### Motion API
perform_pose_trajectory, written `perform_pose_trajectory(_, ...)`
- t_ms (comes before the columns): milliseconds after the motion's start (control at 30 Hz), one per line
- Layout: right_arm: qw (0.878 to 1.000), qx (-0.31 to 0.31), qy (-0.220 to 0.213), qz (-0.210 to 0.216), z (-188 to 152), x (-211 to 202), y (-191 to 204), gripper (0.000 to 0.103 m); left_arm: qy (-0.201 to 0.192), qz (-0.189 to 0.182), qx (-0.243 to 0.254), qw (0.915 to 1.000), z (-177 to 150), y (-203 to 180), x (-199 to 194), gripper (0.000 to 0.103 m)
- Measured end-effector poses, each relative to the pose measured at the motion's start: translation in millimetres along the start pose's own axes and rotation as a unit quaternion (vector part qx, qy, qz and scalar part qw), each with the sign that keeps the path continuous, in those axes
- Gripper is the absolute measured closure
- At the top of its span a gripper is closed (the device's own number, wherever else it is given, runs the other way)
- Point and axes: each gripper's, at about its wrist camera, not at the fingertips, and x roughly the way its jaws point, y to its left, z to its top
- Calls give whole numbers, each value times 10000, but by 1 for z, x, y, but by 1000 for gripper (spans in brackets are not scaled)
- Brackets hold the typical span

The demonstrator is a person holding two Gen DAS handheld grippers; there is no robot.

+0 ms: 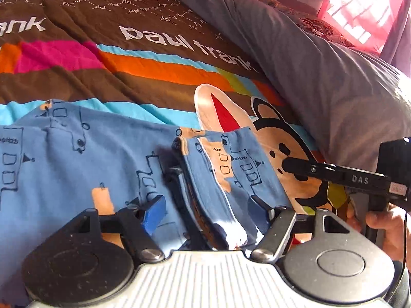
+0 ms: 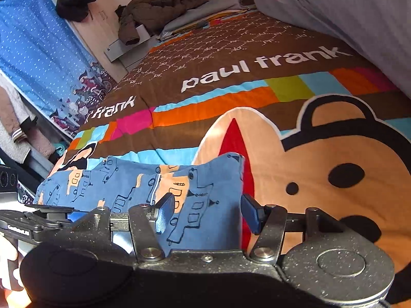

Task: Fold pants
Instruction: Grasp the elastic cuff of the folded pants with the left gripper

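Blue pants (image 1: pixel 77 154) with a train print lie on a striped cartoon bedspread (image 1: pixel 141 77). My left gripper (image 1: pixel 206 213) stands open low over them; a raised fold of the pants (image 1: pixel 205 179) sits between its blue pads (image 1: pixel 154 213) without being pinched. A black finger (image 1: pixel 321 172) of the right gripper reaches in from the right, held by a hand (image 1: pixel 380 220). In the right wrist view the pants' end (image 2: pixel 200 205) lies between the spread pads of my right gripper (image 2: pixel 208 214), which is open. The left gripper's fingers (image 2: pixel 51 210) show at the left edge.
A grey quilt (image 1: pixel 321 89) is heaped along the bed's right side, also in the right wrist view (image 2: pixel 359 12). A brown jacket (image 2: pixel 154 7) lies at the bed's far end. A blue curtain (image 2: pixel 38 38) hangs off the bed's left side.
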Motion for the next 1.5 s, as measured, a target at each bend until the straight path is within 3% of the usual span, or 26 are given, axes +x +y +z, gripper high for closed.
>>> perform_pose_trajectory(33,10000,19,-20,-13,-1,-4,-2,43,43,-110,-43,9999,3,0,8,43)
perform_pose_trajectory(167,10000,-2,-47,-2,-5,-15,-7,42,207,35,-18,9998,8,-4,27,47)
perform_pose_trajectory(267,9999,-107,-46,57,-6,-17,-5,42,198,181,-32,9996,8,-4,31,58)
perform_pose_trajectory(367,9992,-356,16,153,-7,-12,4,42,170,227,-82,9996,9,0,31,79)
perform_pose_trajectory(433,9971,-733,144,153,-11,-3,18,42,172,191,-113,9996,8,3,31,87)
perform_pose_trajectory(633,9786,-2012,362,-241,-26,23,56,42,132,341,123,9993,8,-4,32,95)
perform_pose_trajectory(867,9766,-2116,367,-52,-26,28,68,38,110,607,345,9975,5,-2,14,96)
perform_pose_trajectory(967,9760,-2119,495,-20,-29,34,71,37,37,539,128,9985,0,5,12,95)
perform_pose_trajectory(1067,9765,-2136,273,69,-26,29,76,37,-58,599,-22,9982,-1,6,6,86)
perform_pose_trajectory(1133,9738,-2252,296,92,-25,33,78,33,-69,759,154,9970,-3,3,3,73)
perform_pose_trajectory(1233,9678,-2414,718,-27,-31,51,73,32,-50,869,238,9959,-5,1,-3,73)
perform_pose_trajectory(1367,9716,-2351,245,105,-28,38,77,34,-126,1006,255,9945,-5,2,-15,67)
perform_pose_trajectory(1433,9675,-2503,331,121,-27,44,84,29,-150,1128,216,9933,-6,5,-20,55)
perform_pose_trajectory(1500,9615,-2675,621,67,-30,57,89,29,-184,1209,156,9924,-7,9,-28,54)
